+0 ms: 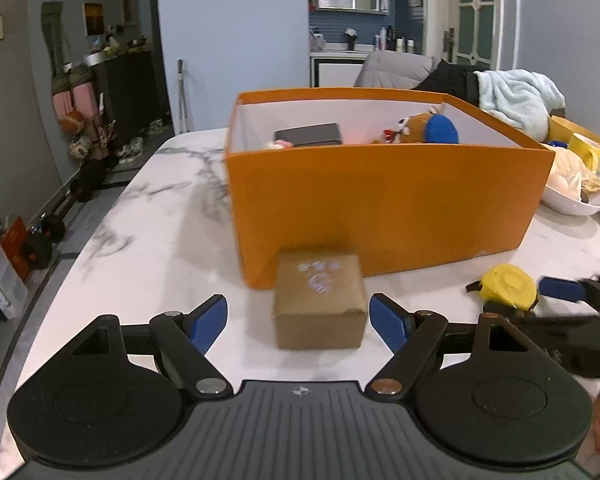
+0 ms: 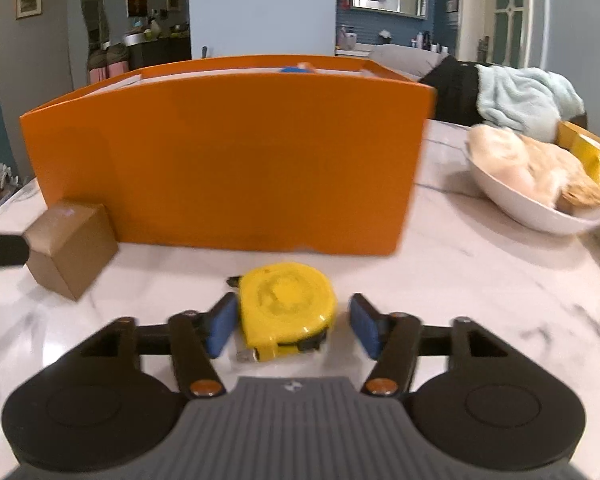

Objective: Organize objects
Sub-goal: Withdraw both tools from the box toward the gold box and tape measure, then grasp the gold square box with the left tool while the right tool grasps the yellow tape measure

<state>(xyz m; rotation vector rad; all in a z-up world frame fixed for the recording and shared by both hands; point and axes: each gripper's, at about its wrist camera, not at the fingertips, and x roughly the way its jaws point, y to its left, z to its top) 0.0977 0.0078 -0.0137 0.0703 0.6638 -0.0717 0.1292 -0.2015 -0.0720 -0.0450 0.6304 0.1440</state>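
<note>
A small brown cardboard box [image 1: 319, 300] stands on the marble table just in front of the big orange box [image 1: 380, 208]. My left gripper [image 1: 298, 322] is open around it, with a gap between each blue pad and the box. A yellow tape measure [image 2: 286, 308] lies flat between the fingers of my right gripper [image 2: 292, 330]. The left pad is close against the tape measure and the right pad stands clear of it. The orange box [image 2: 228, 160] holds a flat black case [image 1: 308, 134] and a brown plush toy with a blue part [image 1: 428, 126].
A white bowl [image 2: 532, 212] with a pale soft thing in it sits to the right of the orange box. A yellow mug [image 1: 584, 150] and a light blue towel [image 1: 516, 96] lie behind it. The table's rounded edge [image 1: 80, 264] runs along the left.
</note>
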